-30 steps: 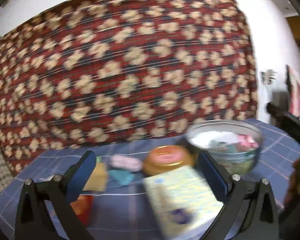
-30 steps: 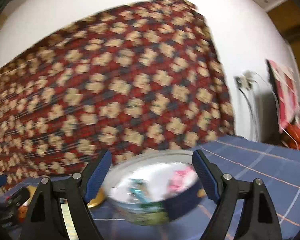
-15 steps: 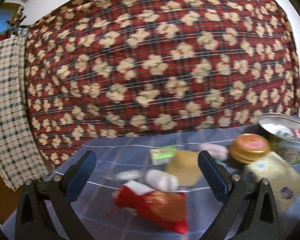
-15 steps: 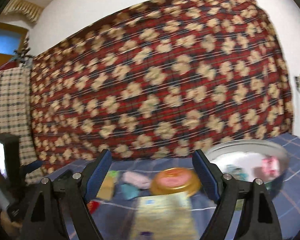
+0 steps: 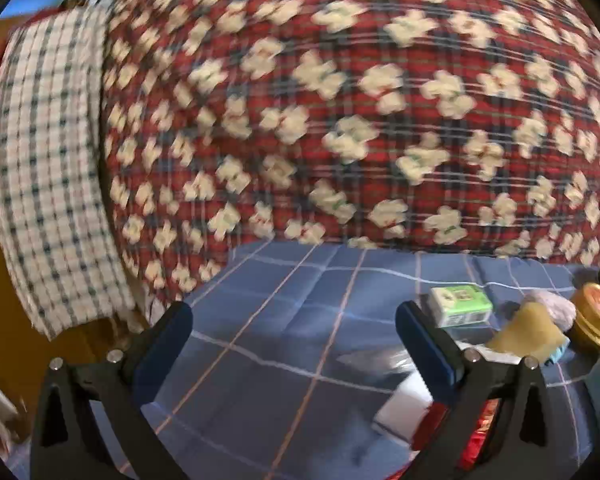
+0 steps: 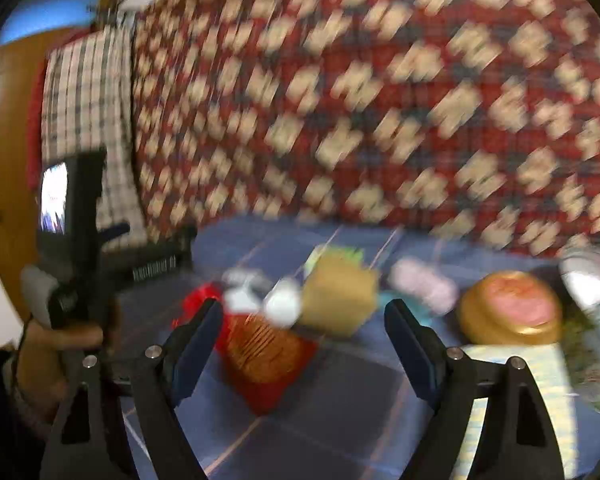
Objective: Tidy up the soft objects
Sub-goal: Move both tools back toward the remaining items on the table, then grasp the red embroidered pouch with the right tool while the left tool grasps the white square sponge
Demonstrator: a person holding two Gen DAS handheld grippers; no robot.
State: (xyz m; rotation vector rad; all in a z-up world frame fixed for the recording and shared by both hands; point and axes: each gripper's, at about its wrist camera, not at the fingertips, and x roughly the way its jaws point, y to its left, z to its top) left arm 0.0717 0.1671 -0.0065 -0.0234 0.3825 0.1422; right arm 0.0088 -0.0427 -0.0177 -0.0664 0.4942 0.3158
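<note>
Soft items lie scattered on the blue checked cloth (image 5: 284,320). The right wrist view, blurred, shows a red snack packet (image 6: 268,356), a white lump (image 6: 284,304), a tan sponge (image 6: 336,300), a pink soft piece (image 6: 424,284), a gold-lidded tin (image 6: 512,312) and a pale yellow checked packet (image 6: 516,400). My right gripper (image 6: 304,320) hangs open above the red packet, holding nothing. My left gripper (image 5: 292,336) is open over bare cloth. To its right lie a green-white packet (image 5: 460,304), the tan sponge (image 5: 532,332) and the tin (image 5: 596,316).
A metal bowl (image 6: 592,300) with items inside stands at the far right. A red patterned blanket (image 5: 360,120) rises behind the cloth, with a checked towel (image 5: 48,160) hanging to its left. The left gripper's body (image 6: 72,240) and a hand (image 6: 40,352) show at left.
Both views have swung left. The bowl slid from the middle to the right edge, and the red packet and sponge came under the right gripper. Both grippers stayed open.
</note>
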